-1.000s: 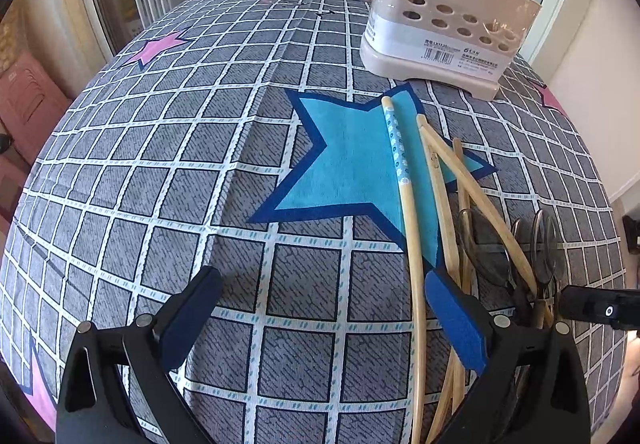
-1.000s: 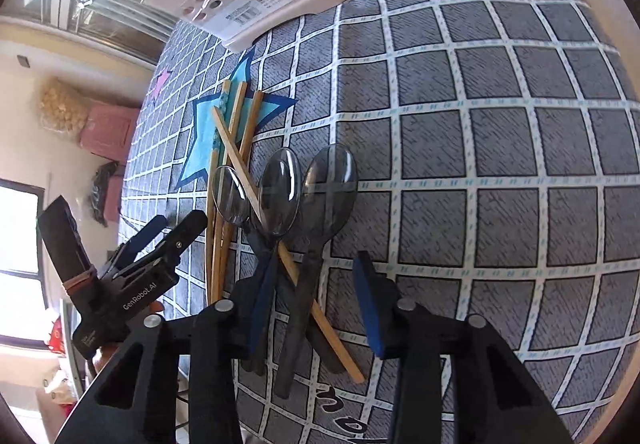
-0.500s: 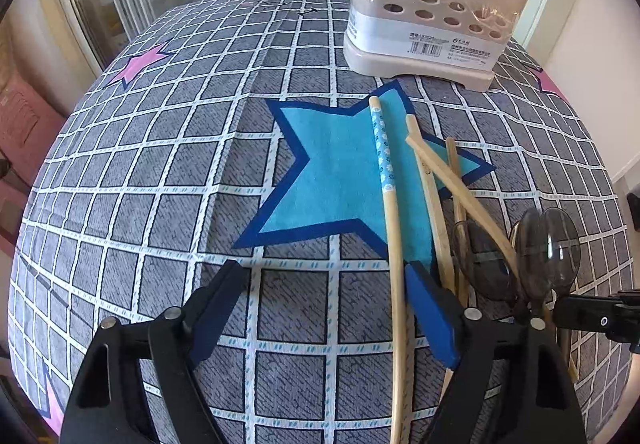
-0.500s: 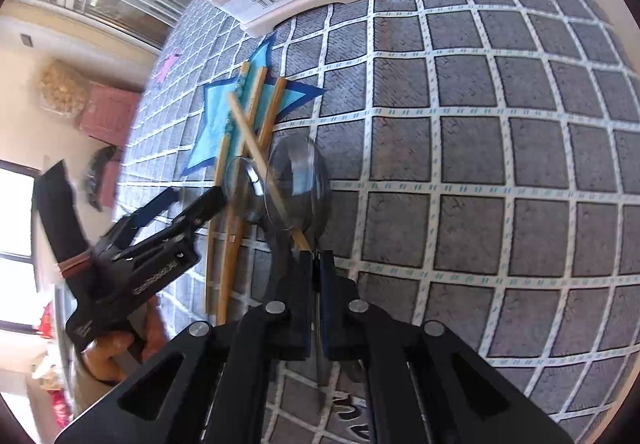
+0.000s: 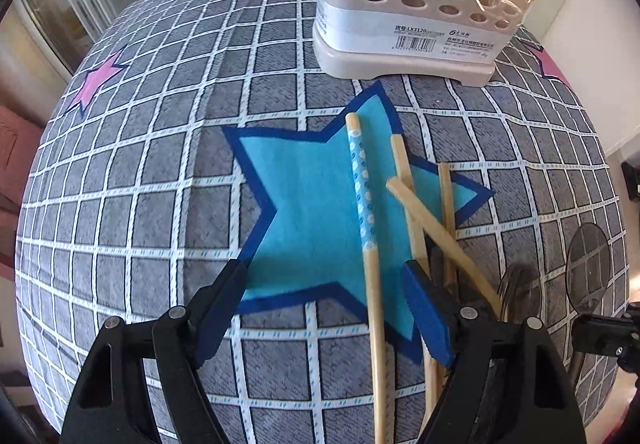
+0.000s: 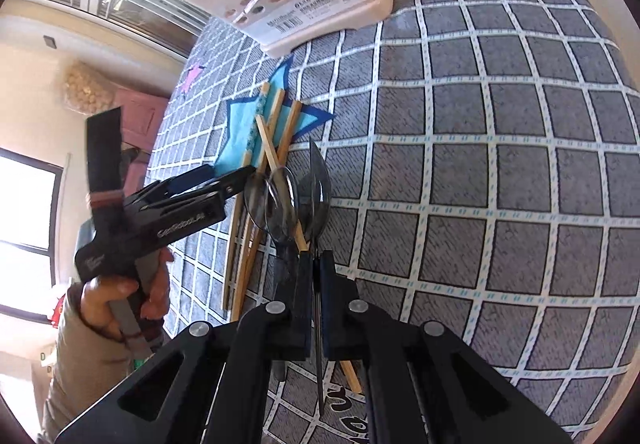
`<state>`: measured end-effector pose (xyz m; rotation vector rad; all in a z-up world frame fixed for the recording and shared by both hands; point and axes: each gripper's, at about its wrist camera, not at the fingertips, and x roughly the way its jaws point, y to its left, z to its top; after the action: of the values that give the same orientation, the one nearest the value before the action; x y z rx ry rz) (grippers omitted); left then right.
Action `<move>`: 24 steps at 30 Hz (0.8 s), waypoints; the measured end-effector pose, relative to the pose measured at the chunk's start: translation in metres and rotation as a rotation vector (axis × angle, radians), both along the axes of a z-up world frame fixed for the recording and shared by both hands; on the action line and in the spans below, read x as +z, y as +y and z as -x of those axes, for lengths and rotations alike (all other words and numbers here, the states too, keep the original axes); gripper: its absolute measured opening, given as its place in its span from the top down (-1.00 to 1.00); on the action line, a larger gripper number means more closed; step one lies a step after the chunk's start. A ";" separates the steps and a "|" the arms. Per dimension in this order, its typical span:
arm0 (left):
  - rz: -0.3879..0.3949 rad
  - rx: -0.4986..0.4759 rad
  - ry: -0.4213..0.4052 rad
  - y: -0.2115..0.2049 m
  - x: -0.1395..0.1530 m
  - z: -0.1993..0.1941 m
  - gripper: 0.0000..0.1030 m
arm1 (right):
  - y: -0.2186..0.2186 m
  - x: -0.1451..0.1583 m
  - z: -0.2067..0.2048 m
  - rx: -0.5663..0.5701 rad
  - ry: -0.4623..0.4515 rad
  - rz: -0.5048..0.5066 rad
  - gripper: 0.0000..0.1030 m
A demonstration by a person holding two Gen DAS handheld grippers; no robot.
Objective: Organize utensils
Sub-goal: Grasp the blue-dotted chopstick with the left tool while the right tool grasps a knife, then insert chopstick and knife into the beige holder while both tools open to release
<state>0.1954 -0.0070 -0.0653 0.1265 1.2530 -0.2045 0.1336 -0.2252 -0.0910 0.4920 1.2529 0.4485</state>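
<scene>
My right gripper (image 6: 316,264) is shut on the handle of a dark translucent spoon (image 6: 318,180), lifted on edge above the cloth; its bowl also shows in the left wrist view (image 5: 588,264). Two more dark spoons (image 6: 276,200) lie on the table across several bamboo chopsticks (image 6: 280,116). My left gripper (image 5: 324,296) is open, low over the blue star, its jaws either side of the blue-patterned chopstick (image 5: 366,220). The other chopsticks (image 5: 420,204) lie just right of it. The beige utensil holder (image 5: 416,4) stands upright at the far side.
The table wears a grey checked cloth (image 5: 140,184) with a blue star (image 5: 308,212) and pink stars (image 5: 96,80). The table edge falls away at the right (image 5: 616,180). The left gripper and hand (image 6: 160,220) sit close to the spoons.
The right gripper closed on one spoon's handle and lifted it, turning the bowl on edge. The left gripper moved forward over the star, toward the chopsticks and holder.
</scene>
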 end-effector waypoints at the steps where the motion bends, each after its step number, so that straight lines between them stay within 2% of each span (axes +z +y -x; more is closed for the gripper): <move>1: -0.003 -0.005 0.011 -0.002 0.000 -0.004 -1.00 | 0.000 0.002 -0.002 0.000 -0.003 -0.003 0.93; 2: -0.003 -0.011 0.023 -0.004 0.000 -0.006 -0.96 | -0.001 0.003 -0.002 0.003 -0.006 -0.008 0.93; 4: -0.003 -0.041 0.027 -0.009 0.003 -0.007 -0.72 | -0.004 0.006 -0.002 0.005 -0.015 -0.009 0.93; 7: -0.006 -0.078 0.030 -0.019 0.007 -0.007 -0.05 | -0.007 0.011 -0.004 0.006 -0.028 -0.004 0.93; 8: -0.008 -0.083 0.031 -0.021 0.008 -0.007 0.27 | -0.008 0.012 -0.005 0.005 -0.030 -0.004 0.93; 12: -0.010 -0.079 0.003 -0.021 0.009 0.000 0.28 | -0.010 0.016 -0.009 0.005 -0.037 -0.006 0.93; 15: 0.052 -0.026 -0.057 -0.008 0.017 0.012 0.28 | -0.011 0.020 -0.012 0.010 -0.048 0.003 0.93; 18: 0.109 0.024 -0.143 0.003 0.035 0.026 0.28 | -0.012 0.025 -0.016 0.014 -0.067 0.019 0.93; 24: 0.197 0.053 -0.289 0.010 0.080 0.038 0.28 | -0.011 0.045 -0.025 0.013 -0.137 0.041 0.93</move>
<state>0.1577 0.0026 0.0144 -0.0464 0.9424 -0.2532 0.1588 -0.2366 -0.0464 0.4117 1.1316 0.4585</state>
